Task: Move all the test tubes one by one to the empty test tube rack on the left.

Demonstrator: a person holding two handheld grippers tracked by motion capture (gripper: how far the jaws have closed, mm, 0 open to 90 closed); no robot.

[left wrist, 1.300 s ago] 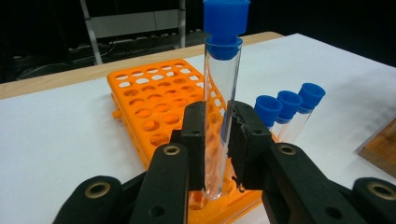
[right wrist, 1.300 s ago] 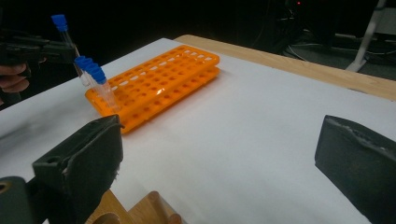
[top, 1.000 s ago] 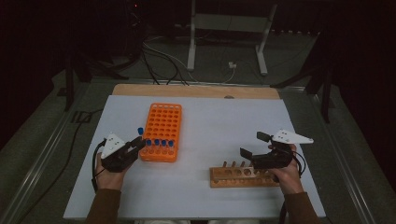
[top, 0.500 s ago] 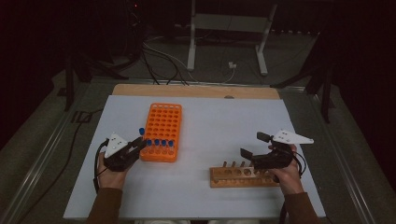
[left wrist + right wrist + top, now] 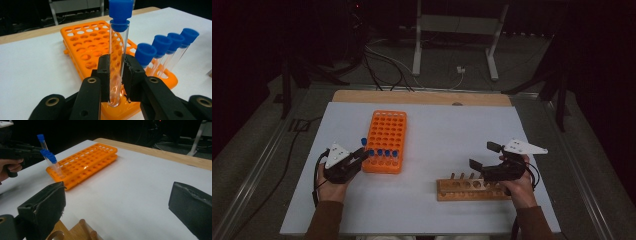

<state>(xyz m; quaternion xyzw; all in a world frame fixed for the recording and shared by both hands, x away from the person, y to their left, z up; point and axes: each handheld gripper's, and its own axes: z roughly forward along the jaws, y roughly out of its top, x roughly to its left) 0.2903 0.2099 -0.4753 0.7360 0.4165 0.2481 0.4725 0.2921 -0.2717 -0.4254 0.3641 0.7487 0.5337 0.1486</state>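
Observation:
My left gripper [image 5: 361, 153] [image 5: 117, 67] is shut on a clear test tube with a blue cap [image 5: 119, 47] [image 5: 363, 142]. The tube stands upright at the near left corner of the orange rack [image 5: 387, 129] [image 5: 83, 42], its cap higher than the others. Several more blue-capped tubes [image 5: 383, 152] [image 5: 170, 42] stand in the rack's near row. My right gripper [image 5: 483, 155] [image 5: 120, 195] stands open with nothing between its pads, just above the wooden tube rack [image 5: 472, 189] [image 5: 75, 230]. The right gripper view also has the orange rack [image 5: 85, 162] and the held tube [image 5: 42, 142] farther off.
Both racks sit on a white mat [image 5: 452, 130] over the table, with a wooden strip [image 5: 422, 97] along the far edge. Bare mat lies between the two racks. Cables and a metal stand [image 5: 454, 45] are on the dark floor beyond.

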